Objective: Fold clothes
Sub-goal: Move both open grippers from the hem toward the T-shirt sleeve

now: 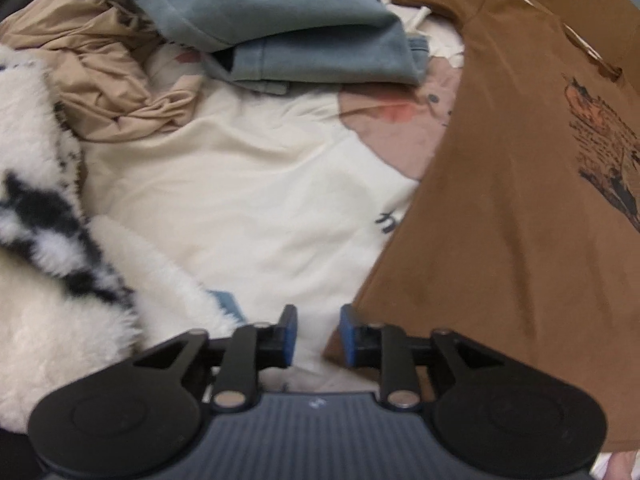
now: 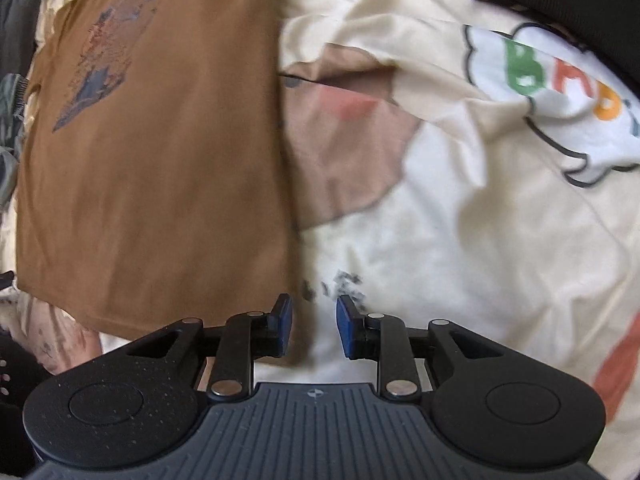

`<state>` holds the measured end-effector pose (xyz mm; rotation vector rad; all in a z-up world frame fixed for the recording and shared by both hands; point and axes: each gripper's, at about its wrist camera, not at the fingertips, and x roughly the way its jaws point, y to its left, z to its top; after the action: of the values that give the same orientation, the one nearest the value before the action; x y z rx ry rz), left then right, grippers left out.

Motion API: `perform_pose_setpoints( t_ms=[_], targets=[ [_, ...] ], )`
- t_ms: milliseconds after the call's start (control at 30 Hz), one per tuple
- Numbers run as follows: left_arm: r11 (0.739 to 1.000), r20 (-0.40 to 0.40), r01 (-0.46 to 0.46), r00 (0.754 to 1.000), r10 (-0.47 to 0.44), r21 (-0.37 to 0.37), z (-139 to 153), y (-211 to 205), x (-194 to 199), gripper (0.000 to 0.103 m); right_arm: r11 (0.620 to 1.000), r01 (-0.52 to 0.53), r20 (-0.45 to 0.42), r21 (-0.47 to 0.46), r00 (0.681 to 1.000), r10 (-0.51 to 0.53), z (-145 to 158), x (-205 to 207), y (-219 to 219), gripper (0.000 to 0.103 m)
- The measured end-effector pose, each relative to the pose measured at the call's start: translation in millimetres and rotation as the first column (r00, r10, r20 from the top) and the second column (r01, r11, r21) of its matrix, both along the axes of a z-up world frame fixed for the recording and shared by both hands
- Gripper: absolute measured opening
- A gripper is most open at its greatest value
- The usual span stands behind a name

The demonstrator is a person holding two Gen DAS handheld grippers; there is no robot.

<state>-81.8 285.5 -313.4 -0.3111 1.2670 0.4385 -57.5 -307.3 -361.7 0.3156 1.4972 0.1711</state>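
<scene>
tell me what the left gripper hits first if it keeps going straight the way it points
Probably the cream bedcover: the left gripper is open with nothing between its fingers, and the brown shirt lies just beside that line.

A cream cartoon-printed bedsheet (image 1: 248, 184) lies rumpled, with coloured letters showing.

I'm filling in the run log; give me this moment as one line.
stage: brown T-shirt flat on bedspread | left gripper: open, empty | right gripper: open, empty

Brown T-shirt (image 2: 160, 184) on cream bedspread (image 2: 460, 240)
</scene>
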Motion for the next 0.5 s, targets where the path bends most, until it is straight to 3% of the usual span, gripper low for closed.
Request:
perform_pose_setpoints(
  t_ms=[200, 500],
  targets=[
    [0.999, -0.033, 0.049, 0.998, -0.048, 0.023, -19.6, -13.1, 5.7, 0.035, 0.999, -0.033, 0.003, -0.009, 0.999, 0.033, -15.6, 7.6, 9.3, 0.027],
    [0.989, -0.093, 0.121, 0.989, -0.113, 0.086, -23.1, -24.1, 6.8, 0.016, 0.995, -0.077, -0.037, -0.064, 0.997, 0.075, -17.0, 9.4, 17.4, 0.026]
  ],
)
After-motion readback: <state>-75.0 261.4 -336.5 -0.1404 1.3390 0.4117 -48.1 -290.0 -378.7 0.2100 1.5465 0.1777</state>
